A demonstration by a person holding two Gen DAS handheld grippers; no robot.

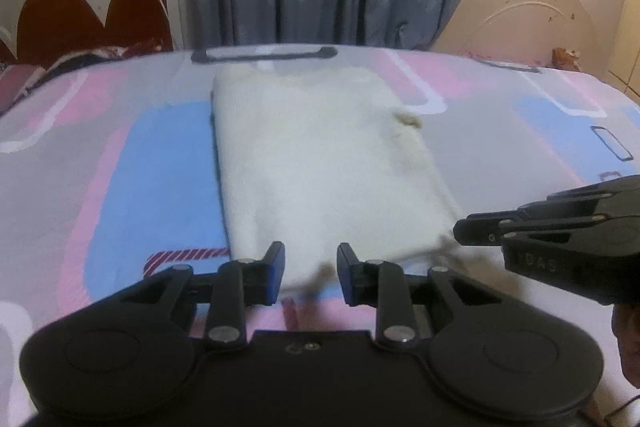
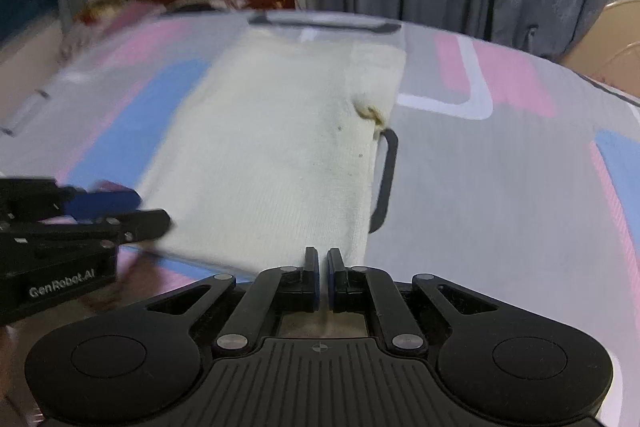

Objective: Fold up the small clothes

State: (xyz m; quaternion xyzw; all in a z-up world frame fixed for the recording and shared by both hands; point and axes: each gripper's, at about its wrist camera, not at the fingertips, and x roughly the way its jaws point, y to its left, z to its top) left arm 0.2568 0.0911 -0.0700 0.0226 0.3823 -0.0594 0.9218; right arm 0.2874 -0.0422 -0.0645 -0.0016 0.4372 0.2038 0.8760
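1. Cloth (image 1: 320, 163) is the thing to be folded. It is cream-white, looks like a small knitted top already folded into a long shape, and lies flat on the bed (image 1: 132, 155).

2. It is spread out straight ahead of both grippers, and its near edge lies right at their tips.

3. The left gripper (image 1: 311, 269) is seen with its jaws partly open. The near edge of the cloth sits in the gap between them, but nothing is pinched yet.

4. The right gripper (image 2: 323, 269) is seen with its jaws almost closed, with only a thin slit left. The near right corner of the cloth is right at its tips. It cannot be told whether any cloth is caught in the slit.

5. The cloth is judged to be soft, light and floppy. It will sag and bend wherever it is not held up.

6. Because it is knitted, it can stretch if it is pulled hard, so a gentle lift is best.

7. It is probably not slippery, and it cannot break.

8. The best places to be held are the two near corners, one by each gripper, so the edge stays straight when it is lifted forward.

9. All the layers should be pinched together, or the bottom ones may be left behind on the bed.
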